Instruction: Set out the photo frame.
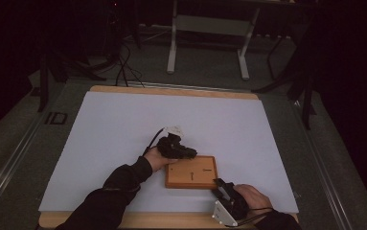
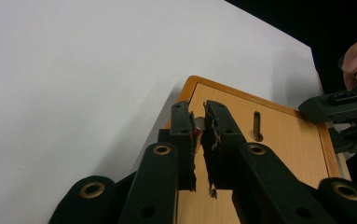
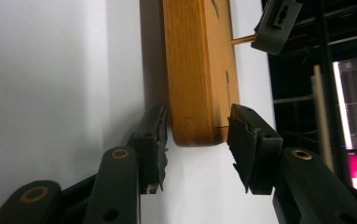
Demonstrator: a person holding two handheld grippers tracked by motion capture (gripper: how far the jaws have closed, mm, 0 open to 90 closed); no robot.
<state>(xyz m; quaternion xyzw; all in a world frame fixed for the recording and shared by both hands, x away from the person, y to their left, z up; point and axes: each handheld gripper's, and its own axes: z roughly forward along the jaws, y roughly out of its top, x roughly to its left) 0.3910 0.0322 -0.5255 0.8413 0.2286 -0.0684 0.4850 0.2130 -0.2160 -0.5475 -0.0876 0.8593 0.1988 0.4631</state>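
Wooden board (image 1: 191, 172): right gripper (image 3: 197, 140) is straddling its corner, not yet pressing; left gripper (image 2: 200, 128) is pinching a small peg (image 2: 199, 123), so close squarely first.

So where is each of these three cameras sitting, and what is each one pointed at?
High view: above the person's side, looking forward and down on the white table; both forearms and grippers show.
Left gripper view: rides the left gripper, looking along its jaws, shut on a small peg over the wooden board.
Right gripper view: rides the right gripper, whose jaws straddle the board's corner.
All three share the board; each gripper view also catches the other gripper.
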